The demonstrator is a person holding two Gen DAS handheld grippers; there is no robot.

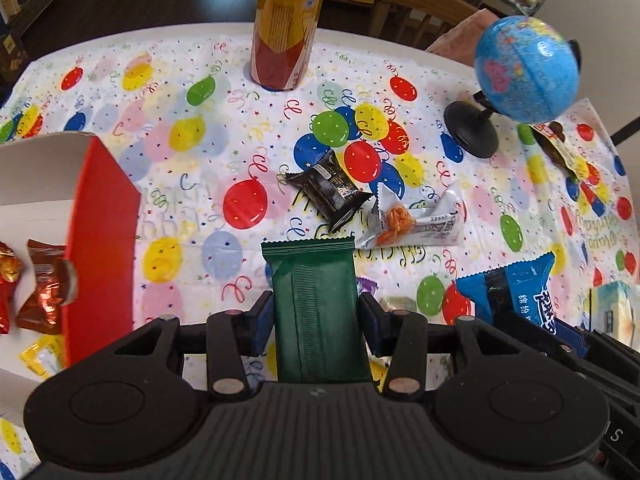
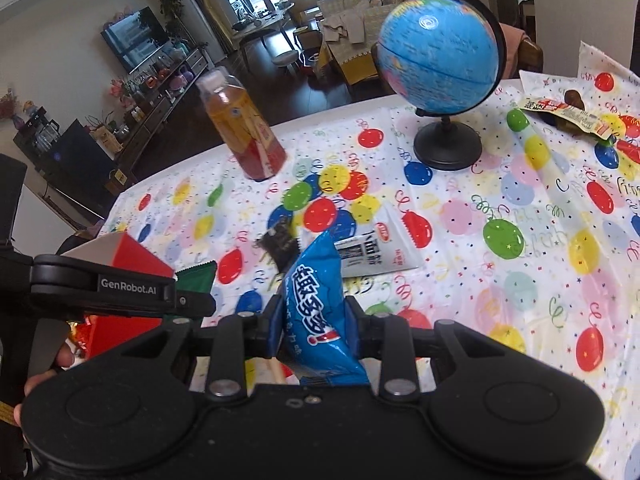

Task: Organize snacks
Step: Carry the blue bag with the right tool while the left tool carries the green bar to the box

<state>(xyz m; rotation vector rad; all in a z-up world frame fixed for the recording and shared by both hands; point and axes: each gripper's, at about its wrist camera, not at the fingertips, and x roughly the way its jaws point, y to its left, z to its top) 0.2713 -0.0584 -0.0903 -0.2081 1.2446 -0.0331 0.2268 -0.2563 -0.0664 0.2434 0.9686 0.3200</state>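
My left tongs (image 1: pixel 316 316) pinch a dark green snack packet (image 1: pixel 318 312) between the 2 blue pads; the packet stands upright out of the grip, above the tabletop (image 1: pixel 208 128). My right tongs (image 2: pixel 316 328) pinch a blue snack packet (image 2: pixel 320 300) with white characters, and this packet also points up and away from me, clear of the tabletop.

On the balloon-pattern cloth I see 2 more snacks lying near the middle: a black packet (image 1: pixel 330 192) and, just beside it on the right, a white packet with an orange picture (image 1: pixel 412 222). Their corners seem to touch. At the left there is a red and white box (image 1: pixel 100 232), open, and inside it lie a shiny red-brown wrapped snack (image 1: pixel 46 288) and a yellow packet (image 1: pixel 42 356). A bottle of orange drink (image 1: pixel 286 28) stands upright at the far edge. A small blue globe (image 2: pixel 438 56) on a black stand is at the far right, and near it lies 1 more wrapper (image 2: pixel 568 114), well apart from the others.
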